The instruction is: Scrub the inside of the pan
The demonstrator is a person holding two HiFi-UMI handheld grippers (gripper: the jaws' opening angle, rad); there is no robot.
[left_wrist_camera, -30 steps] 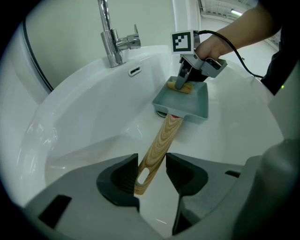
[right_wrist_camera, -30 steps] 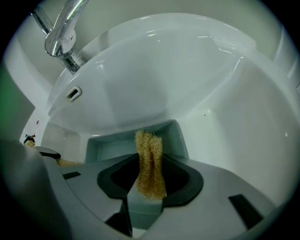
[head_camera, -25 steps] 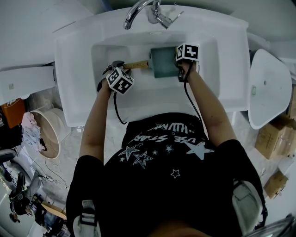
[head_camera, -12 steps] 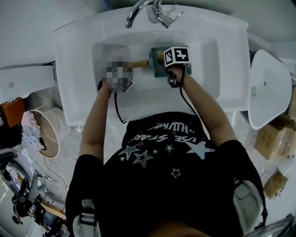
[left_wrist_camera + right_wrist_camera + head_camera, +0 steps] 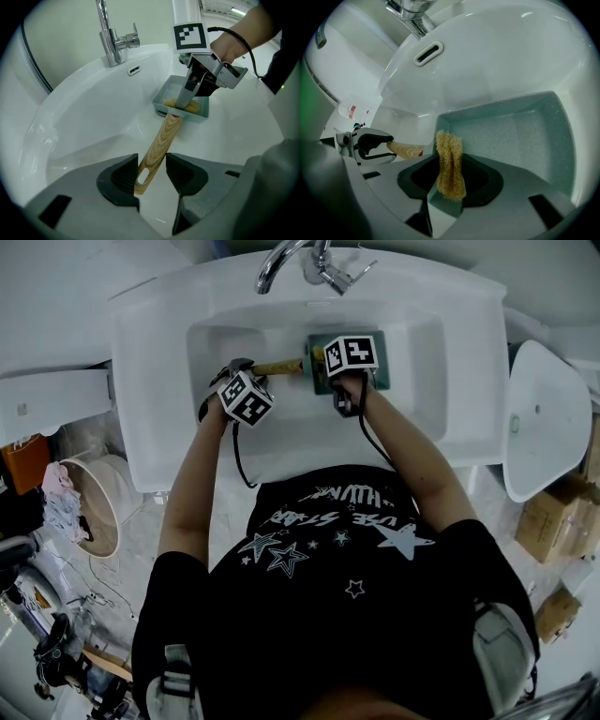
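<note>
Pan (image 5: 520,136) in sink (image 5: 141,381), before faucet (image 5: 277,263); handle (image 5: 161,140) extends left; sponge (image 5: 450,164) inside pan, near handle end.

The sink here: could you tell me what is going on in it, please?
A person at the white sink works a gripper in each hand. The left gripper grips the light wooden handle of the square grey-green pan lying in the sink. The right gripper is shut on a yellow fibrous scrubbing pad and holds it inside the pan, near the handle end.
</note>
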